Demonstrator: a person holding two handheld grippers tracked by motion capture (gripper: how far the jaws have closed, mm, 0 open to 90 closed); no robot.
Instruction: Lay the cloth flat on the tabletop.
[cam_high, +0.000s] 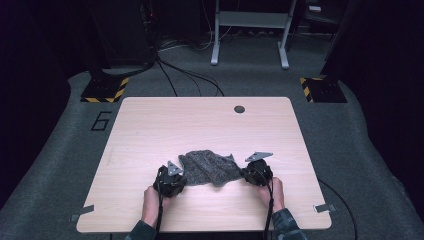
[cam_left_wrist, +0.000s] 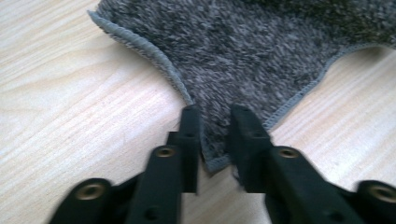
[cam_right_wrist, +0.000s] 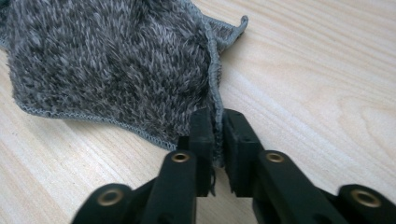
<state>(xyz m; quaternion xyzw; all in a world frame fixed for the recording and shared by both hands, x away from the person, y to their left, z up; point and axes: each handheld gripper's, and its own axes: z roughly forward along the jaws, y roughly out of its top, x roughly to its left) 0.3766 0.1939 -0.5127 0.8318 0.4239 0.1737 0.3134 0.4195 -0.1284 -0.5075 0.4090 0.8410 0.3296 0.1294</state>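
Broadly, a pale wooden table (cam_high: 150, 125) took up the middle of the high view, with a dark round hole (cam_high: 239, 109) near its far edge and grey carpet (cam_high: 60, 150) around it. Two tape strips marked the table's near corners, lower left (cam_high: 82, 212) and lower right (cam_high: 325, 208).

Next in size, a grey fuzzy cloth (cam_high: 210, 167) lay rumpled on the table just below the frame's centre, stretched between the two grippers. In the left gripper view the cloth (cam_left_wrist: 243, 51) filled the upper right of the frame, its stitched hem running down to a corner at the jaws. In the right gripper view the cloth (cam_right_wrist: 107, 65) filled the upper left, with a curled corner near the top edge.

Then the grippers: the left gripper (cam_high: 172, 181) sat at the cloth's left end in the high view, the right gripper (cam_high: 256, 172) at its right end, each held by a hand coming up from the bottom edge. The left gripper (cam_left_wrist: 215, 119) had its jaws on either side of the cloth's corner, pinching it. The right gripper (cam_right_wrist: 218, 120) was clamped on the cloth's hem, jaws nearly together with the edge squeezed between them.
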